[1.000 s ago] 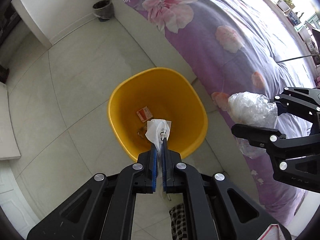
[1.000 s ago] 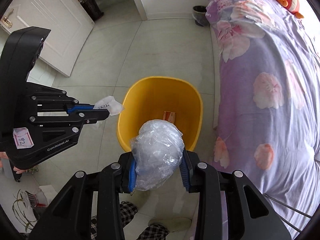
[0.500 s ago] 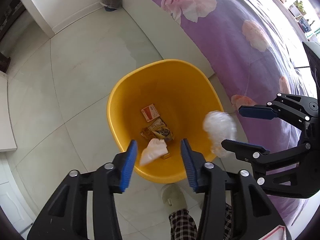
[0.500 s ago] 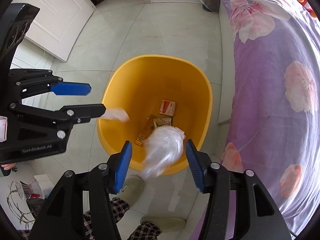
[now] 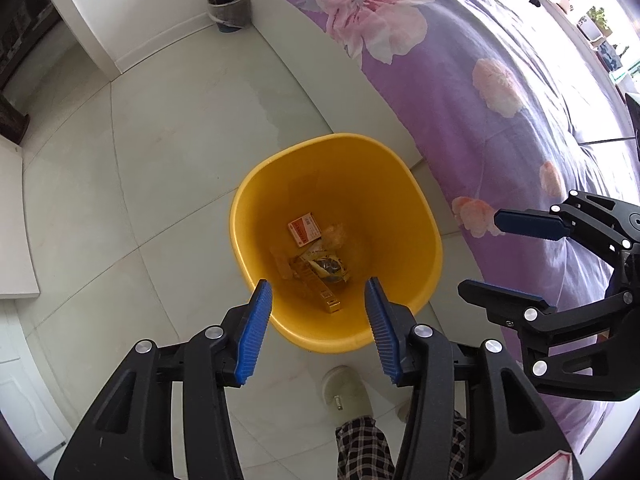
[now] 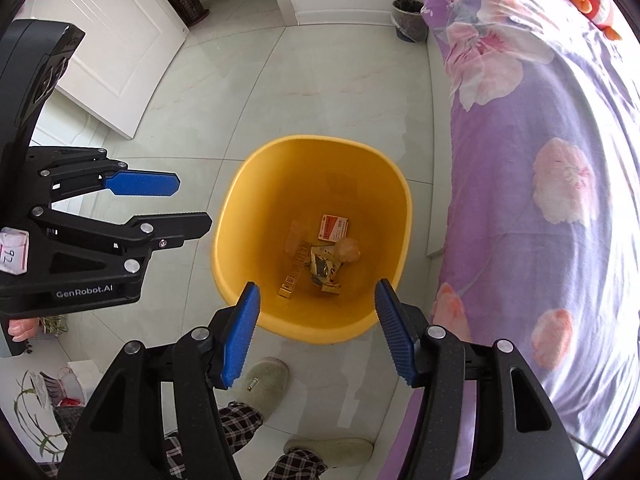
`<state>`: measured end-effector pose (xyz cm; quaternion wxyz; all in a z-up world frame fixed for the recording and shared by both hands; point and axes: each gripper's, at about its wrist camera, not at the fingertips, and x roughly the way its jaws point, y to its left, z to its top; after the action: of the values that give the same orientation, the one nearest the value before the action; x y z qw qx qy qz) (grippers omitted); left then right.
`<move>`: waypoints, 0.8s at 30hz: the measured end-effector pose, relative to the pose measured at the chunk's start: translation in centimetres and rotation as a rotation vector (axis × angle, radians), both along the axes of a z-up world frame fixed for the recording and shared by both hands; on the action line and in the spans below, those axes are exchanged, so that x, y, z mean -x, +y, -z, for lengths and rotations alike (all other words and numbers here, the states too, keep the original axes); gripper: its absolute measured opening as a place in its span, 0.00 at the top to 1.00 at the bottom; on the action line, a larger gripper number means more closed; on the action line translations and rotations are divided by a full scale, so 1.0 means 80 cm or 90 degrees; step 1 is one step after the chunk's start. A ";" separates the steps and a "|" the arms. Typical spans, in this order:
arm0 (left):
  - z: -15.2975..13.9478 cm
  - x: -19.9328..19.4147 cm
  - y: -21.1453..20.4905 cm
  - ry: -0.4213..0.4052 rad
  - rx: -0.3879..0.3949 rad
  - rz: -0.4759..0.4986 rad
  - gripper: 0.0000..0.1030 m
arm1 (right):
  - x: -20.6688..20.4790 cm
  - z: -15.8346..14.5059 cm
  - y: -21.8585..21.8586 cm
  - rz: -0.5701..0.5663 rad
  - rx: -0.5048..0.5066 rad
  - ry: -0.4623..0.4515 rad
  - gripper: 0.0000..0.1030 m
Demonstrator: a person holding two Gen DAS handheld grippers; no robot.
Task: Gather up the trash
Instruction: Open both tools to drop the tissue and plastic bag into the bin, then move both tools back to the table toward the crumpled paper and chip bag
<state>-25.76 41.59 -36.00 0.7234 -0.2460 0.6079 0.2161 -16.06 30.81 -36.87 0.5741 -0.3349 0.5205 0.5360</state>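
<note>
Trash (image 5: 316, 256) is seen at the bottom of the yellow bin (image 5: 240, 216), on the floor beside the bed's edge. Left gripper (image 5: 316, 300) and right gripper (image 6: 316, 304) are held spread and empty above it. Further litter, judged next, must be located.

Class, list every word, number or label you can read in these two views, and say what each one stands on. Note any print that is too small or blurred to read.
"GenRobot.AI": white lettering on the black body of the left tongs, right wrist view.
"92": handwritten on the white sticker on the same body.
Red and white card in the yellow bin: print too small to read.
Yellow wrappers in the bin: print blurred, unreadable.
</note>
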 end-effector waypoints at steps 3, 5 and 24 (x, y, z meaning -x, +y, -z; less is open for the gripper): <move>-0.025 0.000 -0.005 -0.011 -0.006 0.005 0.53 | -0.003 -0.029 -0.016 0.011 -0.012 -0.005 0.41; -0.044 0.002 -0.008 -0.016 -0.014 0.009 0.53 | -0.002 -0.050 -0.026 0.021 -0.022 -0.008 0.41; -0.226 -0.005 -0.109 -0.085 -0.062 0.121 0.52 | 0.027 -0.250 -0.171 0.209 -0.133 -0.054 0.40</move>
<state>-25.40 32.88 -17.93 0.7906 -0.1663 0.5675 0.1589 -18.19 17.14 -16.90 0.7068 -0.2063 0.4855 0.4713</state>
